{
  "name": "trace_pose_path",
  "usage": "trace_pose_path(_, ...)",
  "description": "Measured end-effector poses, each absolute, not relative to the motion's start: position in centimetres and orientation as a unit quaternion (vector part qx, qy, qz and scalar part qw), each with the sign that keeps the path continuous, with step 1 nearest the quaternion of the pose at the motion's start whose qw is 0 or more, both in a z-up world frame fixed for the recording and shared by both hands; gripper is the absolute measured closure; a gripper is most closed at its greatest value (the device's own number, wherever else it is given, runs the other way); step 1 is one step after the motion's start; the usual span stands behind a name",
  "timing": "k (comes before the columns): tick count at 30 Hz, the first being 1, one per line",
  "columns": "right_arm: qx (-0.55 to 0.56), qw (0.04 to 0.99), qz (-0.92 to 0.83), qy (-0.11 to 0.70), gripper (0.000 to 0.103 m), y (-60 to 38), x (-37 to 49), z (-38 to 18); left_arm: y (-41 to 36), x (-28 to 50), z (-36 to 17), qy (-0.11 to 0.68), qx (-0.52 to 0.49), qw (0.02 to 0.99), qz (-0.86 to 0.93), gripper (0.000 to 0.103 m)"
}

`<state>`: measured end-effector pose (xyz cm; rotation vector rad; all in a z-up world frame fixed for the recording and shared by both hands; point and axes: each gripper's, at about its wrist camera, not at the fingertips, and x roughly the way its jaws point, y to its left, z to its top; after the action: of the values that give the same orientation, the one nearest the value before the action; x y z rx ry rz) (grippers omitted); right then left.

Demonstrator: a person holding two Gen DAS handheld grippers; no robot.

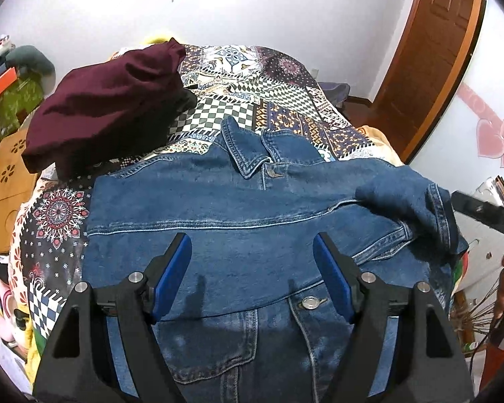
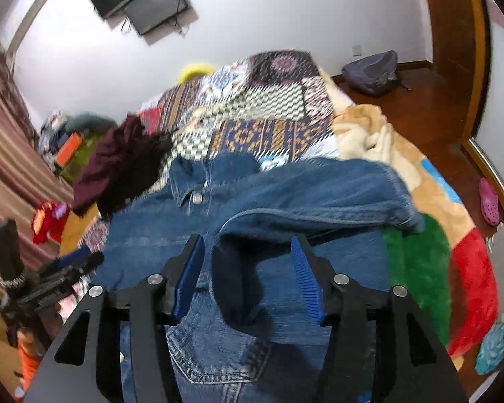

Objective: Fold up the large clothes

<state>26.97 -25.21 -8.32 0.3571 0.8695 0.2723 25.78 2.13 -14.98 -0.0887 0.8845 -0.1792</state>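
A blue denim jacket point(image 1: 218, 201) lies front up on the patterned bedspread point(image 1: 268, 100), collar away from me. Its right sleeve point(image 1: 410, 208) is folded inward across the chest. My left gripper point(image 1: 252, 240) hovers over the jacket's middle, open, with nothing between its blue pads. In the right wrist view the jacket point(image 2: 151, 245) fills the foreground, and the sleeve's cuff end point(image 2: 238, 285) lies between the jaws of my right gripper point(image 2: 247, 240). Those jaws stand apart and the pads do not press on the cloth. The right gripper's black body point(image 1: 480, 211) shows at the left view's right edge.
A maroon garment point(image 1: 107, 110) lies heaped at the bed's far left, just beyond the jacket's shoulder. A fleece blanket point(image 2: 420, 241) in cream, green and red hangs off the bed's right side. A backpack point(image 2: 373, 70) and a pink shoe point(image 2: 489, 205) sit on the wooden floor.
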Motion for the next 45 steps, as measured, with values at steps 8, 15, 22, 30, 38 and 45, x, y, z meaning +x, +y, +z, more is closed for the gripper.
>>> trace_pose_path(8,0.247,0.877,0.065,0.408,0.045,-30.4,28.4,-9.6,0.9,26.5,-14.9,0.431,-0.040,0.897,-0.089,0.029)
trace_pose_path(15,0.339,0.820,0.044,0.459,0.045,-33.4,30.7,-15.0,-0.1,27.8,-15.8,0.446,-0.033,0.890,-0.089,0.028)
trace_pose_path(22,0.409,0.791,0.039,0.453,0.045,-34.7,32.2,-18.0,-0.9,29.2,-17.1,0.465,-0.035,0.880,-0.091,0.028)
trace_pose_path(30,0.399,0.801,0.019,0.446,0.066,-35.2,33.6,-18.1,-1.0,29.7,-18.0,0.473,-0.035,0.876,-0.087,0.028)
trace_pose_path(38,0.320,0.864,0.030,0.387,0.080,-33.4,32.2,-11.5,-0.1,29.0,-17.1,0.454,-0.039,0.886,-0.086,0.028)
trace_pose_path(45,0.248,0.909,0.111,0.318,0.080,-27.4,31.7,-2.9,1.8,26.8,-13.7,0.395,-0.053,0.913,-0.091,0.028)
